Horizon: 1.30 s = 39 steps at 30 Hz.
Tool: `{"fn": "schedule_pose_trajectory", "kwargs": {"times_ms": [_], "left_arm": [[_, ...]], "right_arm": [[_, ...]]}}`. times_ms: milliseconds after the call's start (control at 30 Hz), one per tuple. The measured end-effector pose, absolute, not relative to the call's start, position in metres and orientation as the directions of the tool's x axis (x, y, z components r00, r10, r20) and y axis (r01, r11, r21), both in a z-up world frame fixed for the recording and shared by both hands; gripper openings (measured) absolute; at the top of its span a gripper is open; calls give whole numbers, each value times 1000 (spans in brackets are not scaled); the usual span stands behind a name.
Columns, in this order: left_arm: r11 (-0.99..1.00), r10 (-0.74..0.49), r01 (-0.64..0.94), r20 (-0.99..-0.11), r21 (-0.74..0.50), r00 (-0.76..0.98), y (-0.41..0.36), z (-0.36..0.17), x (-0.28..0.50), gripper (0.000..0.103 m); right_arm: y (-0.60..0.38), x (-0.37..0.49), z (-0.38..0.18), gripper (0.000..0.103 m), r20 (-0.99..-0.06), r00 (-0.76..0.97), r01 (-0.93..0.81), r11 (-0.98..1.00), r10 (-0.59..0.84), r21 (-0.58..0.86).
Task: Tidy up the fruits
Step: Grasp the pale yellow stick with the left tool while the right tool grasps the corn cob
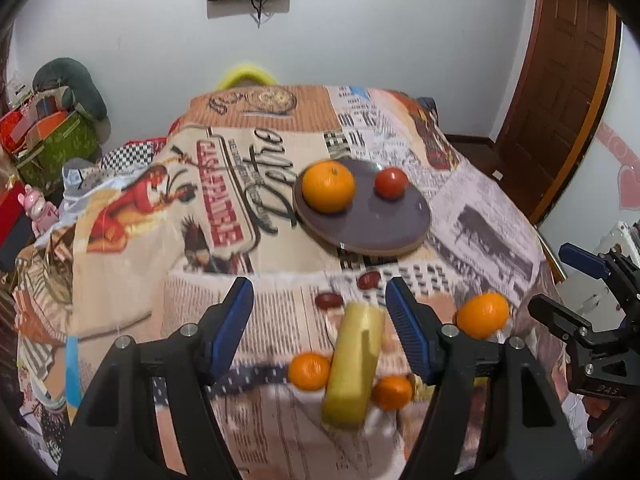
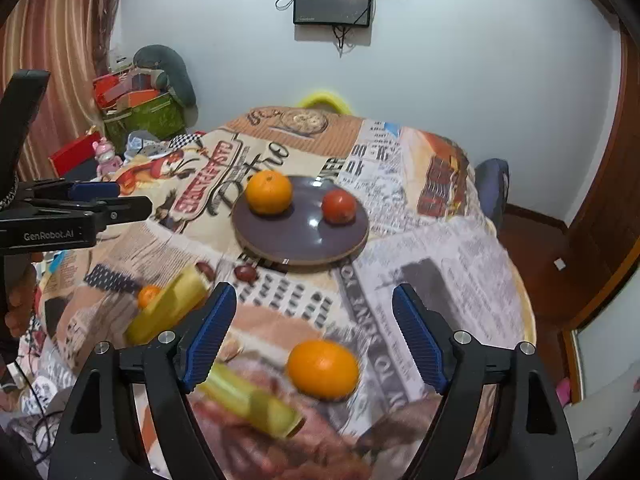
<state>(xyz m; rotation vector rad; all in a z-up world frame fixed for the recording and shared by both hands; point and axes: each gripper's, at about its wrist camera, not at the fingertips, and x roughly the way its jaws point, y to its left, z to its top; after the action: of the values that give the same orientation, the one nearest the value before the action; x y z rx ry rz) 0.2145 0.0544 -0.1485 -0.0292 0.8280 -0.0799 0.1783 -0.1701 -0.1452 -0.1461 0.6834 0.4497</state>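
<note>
Item: left gripper (image 1: 320,300), jaws standing wide apart and gripping nothing, hovering above a yellow-green block (image 1: 352,364) that is lying on the cloth (image 1: 280,432) between two small oranges (image 1: 309,371), one touching each side; likely it is lining up on this cluster for a pick. Item: right gripper (image 2: 314,308), likewise spread and empty, hanging over a loose orange (image 2: 323,369), which is sitting just inside its span, probably the next fruit to go. Item: a second yellow-green piece (image 2: 252,400) lying beside that orange, blurred; whether these pieces are fruit or something else is hard to make out. Item: two dark red fruits (image 1: 369,280), small and near the plate's front edge, kind uncertain. Item: plate (image 1: 384,228), farther back at mid-table, already carrying a large orange (image 1: 328,186) and a red fruit (image 1: 391,183), well apart from each other; it is apparently serving as the collecting place, so most fruit is waiting to be moved. Item: yellow chair back (image 1: 247,74) showing beyond the far table edge, mostly hidden. The table itself is lying wholly under the cloth.
</note>
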Motion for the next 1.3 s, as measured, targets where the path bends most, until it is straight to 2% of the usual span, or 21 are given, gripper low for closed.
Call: {"fn": "schedule_pose_trajectory", "kwargs": {"times_ms": [100, 600, 1000, 1067, 1100, 1300], "left_arm": [[996, -88, 59, -752, -65, 653, 54, -160, 207, 68], [989, -138, 116, -841, -91, 523, 32, -216, 208, 45], [988, -130, 143, -844, -64, 520, 21, -229, 230, 44], [988, -126, 141, -842, -60, 525, 21, -229, 232, 43], [989, -119, 135, -840, -55, 530, 21, -229, 233, 39], [988, -133, 139, -836, -69, 532, 25, -228, 233, 39]], "right_arm": [[-169, 168, -153, 79, -653, 667, -455, 890, 360, 27], [-147, 149, -214, 79, -759, 534, -524, 850, 373, 49], [-136, 160, -235, 79, -798, 468, -549, 832, 380, 75], [-134, 162, -238, 80, -801, 452, -559, 824, 392, 88], [-133, 162, -238, 80, -800, 452, -565, 821, 395, 86], [-127, 162, -239, 78, -801, 447, -587, 806, 398, 73]]}}
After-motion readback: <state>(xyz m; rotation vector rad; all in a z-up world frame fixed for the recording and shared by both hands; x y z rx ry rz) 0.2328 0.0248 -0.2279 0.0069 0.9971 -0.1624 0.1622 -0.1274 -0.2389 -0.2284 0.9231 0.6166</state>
